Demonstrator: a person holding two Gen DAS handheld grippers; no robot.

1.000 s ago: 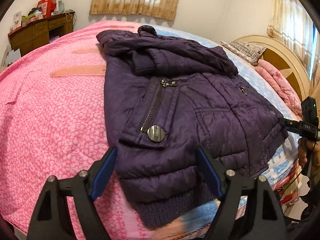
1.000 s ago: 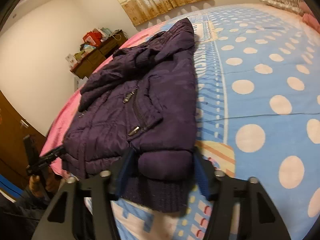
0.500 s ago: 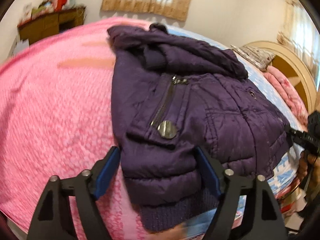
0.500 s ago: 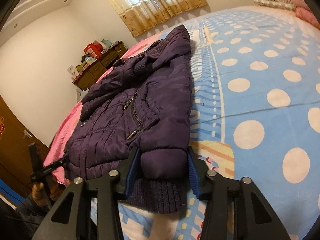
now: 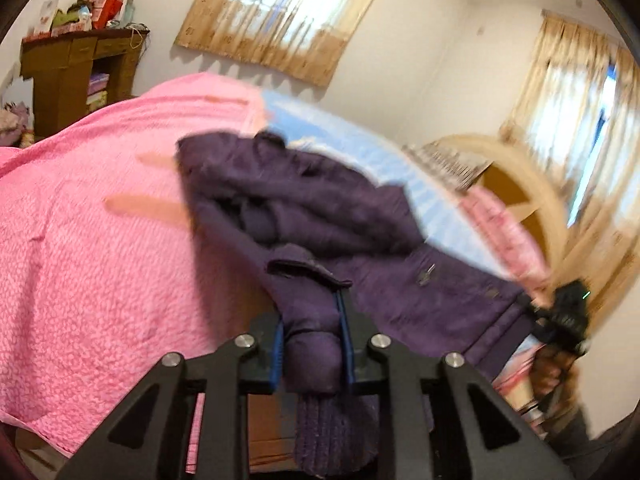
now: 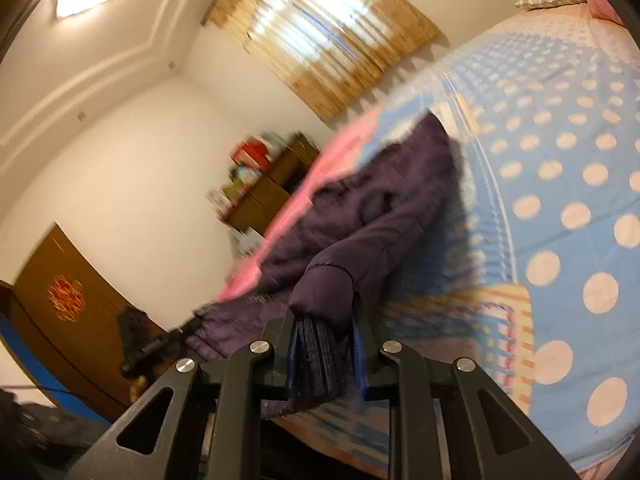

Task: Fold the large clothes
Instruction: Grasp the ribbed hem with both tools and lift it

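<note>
Purple puffer jacket [image 5: 320, 208] lies across the bed, straddling the seam between the pink quilt [image 5: 80, 240] on the left and the blue polka-dot sheet [image 6: 560, 200] on the right; its far part, collar end, rests flat while the near hem is off the surface. Left gripper [image 5: 311, 344] has its jaws nearly closed, clamping a bunched roll of the padded hem corner, with the ribbed knit band [image 5: 332, 432] hanging below the blue pads. Right gripper [image 6: 325, 354] is likewise pinched down on the opposite hem corner, ribbed band squeezed between its pads. Each gripper shows in the other's view at the far end of the hem, so the hem is stretched between the two grips. Both views are motion-blurred and tilted, which reads as a lift in progress, though direction can't be confirmed. Progress judgement: early. Sleeves look already tucked over the chest, but blur makes this uncertain; both hem corners are secured; the main bottom-to-top fold is not yet laid down. What's left: carry the hem toward the collar, drop it aligned, release, probably flatten. Risk: puffy fill is springy and the grips hold only small bunches, so slip or uneven fold is plausible. Beyond the bed: wooden cabinet [image 5: 76, 72] with clutter on top, curtained window [image 5: 288, 12], headboard [image 5: 500, 184] at far right.
</note>
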